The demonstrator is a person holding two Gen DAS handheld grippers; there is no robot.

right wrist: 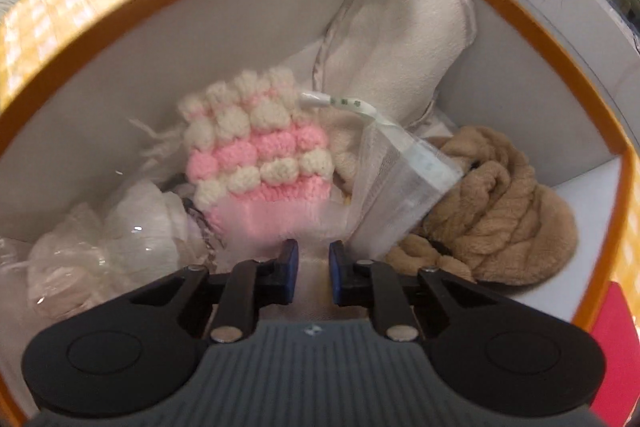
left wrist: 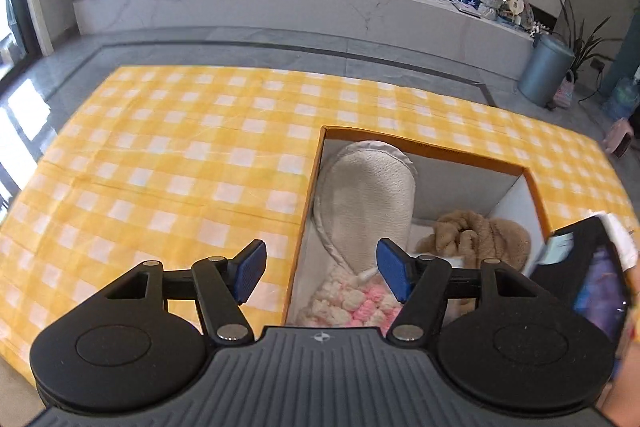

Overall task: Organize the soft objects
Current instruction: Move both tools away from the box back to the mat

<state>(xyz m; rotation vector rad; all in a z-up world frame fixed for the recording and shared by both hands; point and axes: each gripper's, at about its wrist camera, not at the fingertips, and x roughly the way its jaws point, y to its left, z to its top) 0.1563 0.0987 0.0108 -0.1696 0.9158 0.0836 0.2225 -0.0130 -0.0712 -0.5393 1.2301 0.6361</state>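
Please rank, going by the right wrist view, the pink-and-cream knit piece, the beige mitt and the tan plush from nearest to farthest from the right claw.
1. Pink-and-cream knit piece: directly ahead of the right claw, its pink end at the tips.
2. Tan plush: off to the right, against the box wall.
3. Beige mitt: farthest, leaning in the far corner.

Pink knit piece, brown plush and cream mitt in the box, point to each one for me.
Pink knit piece (right wrist: 256, 151), right wrist view, middle of its bobbled face.
Brown plush (right wrist: 500, 211), right wrist view, its twisted middle.
Cream mitt (left wrist: 372, 195), left wrist view, its broad flat side.
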